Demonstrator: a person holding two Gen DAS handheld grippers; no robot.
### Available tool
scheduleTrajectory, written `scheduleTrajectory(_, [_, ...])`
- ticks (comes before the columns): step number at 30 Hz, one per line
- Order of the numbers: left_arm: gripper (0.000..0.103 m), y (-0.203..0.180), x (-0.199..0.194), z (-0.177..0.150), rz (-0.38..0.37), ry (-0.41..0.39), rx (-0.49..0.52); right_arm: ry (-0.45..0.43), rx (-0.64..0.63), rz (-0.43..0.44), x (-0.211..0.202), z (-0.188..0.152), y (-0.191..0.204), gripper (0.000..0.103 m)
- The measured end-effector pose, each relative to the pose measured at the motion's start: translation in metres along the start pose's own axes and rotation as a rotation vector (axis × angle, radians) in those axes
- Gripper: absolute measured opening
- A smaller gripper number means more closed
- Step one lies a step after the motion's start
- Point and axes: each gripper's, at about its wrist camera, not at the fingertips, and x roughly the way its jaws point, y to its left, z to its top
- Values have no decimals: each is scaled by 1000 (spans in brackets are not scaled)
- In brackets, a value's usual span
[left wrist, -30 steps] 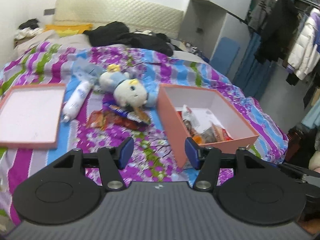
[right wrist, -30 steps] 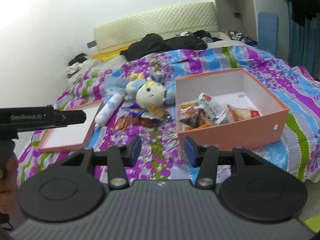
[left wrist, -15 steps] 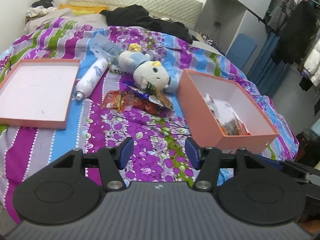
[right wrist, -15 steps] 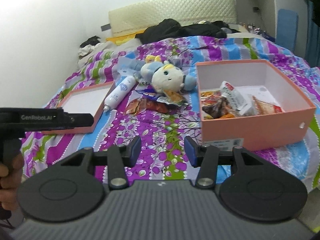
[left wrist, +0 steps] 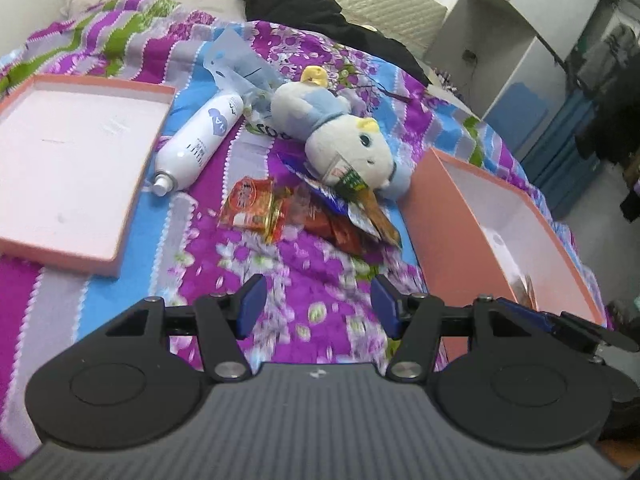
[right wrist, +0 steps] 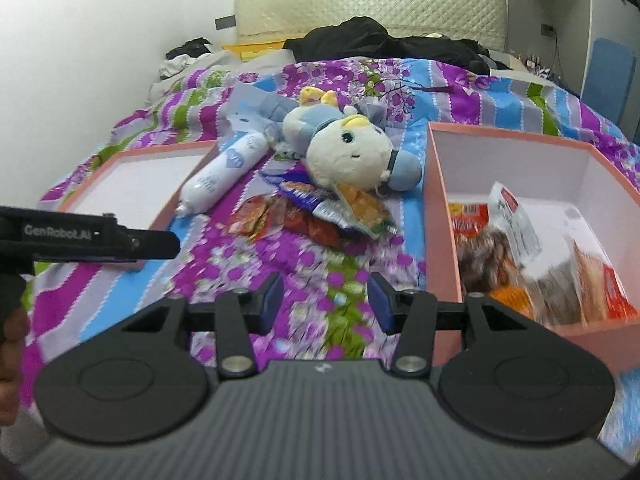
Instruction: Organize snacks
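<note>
Left wrist view: my left gripper (left wrist: 318, 307) hangs over the bedspread (left wrist: 308, 280) with its jaws apart and nothing between them. Ahead lies a loose pile of snacks (left wrist: 308, 210), just in front of the plush toy (left wrist: 344, 140), whose head rests on the far packets. I can make out about four wrappers there: an orange-red one on the left, a blue one, a dark red one and a green-tipped one; the overlap keeps me from being sure. One white bottle (left wrist: 200, 140) lies left of the toy, and one lid (left wrist: 68, 160) sits empty at far left. One box (left wrist: 516, 220) stands to the right; from here I see little of its contents.

Right wrist view: my right gripper (right wrist: 324, 302) also has its jaws apart, empty, over the bedspread near the box's (right wrist: 440, 216) left wall. Inside the box are several packets (right wrist: 516, 236) already put away, perhaps four or five, blurred. The pile (right wrist: 316, 212) still waits on the bed, left of the box. The left gripper's (right wrist: 152, 238) finger shows at the left edge.

My judgement: roughly half done. The packets in the box are sorted; the pile is left, and the lid is not yet on.
</note>
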Motion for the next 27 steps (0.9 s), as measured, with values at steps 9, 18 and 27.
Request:
scheduleTrajectory(9, [63,32,97,42,-55,-35,-86,-35,-31,-59,83,28,-3,49])
scheduleTrajectory(18, [59,43,165,73,-135,-37,-119,-21,-67,-105,149,39,0,48])
scheduleTrajectory(27, [29,34,199,77,-180,7,-103,0,-46,-82,170,39,-6,20])
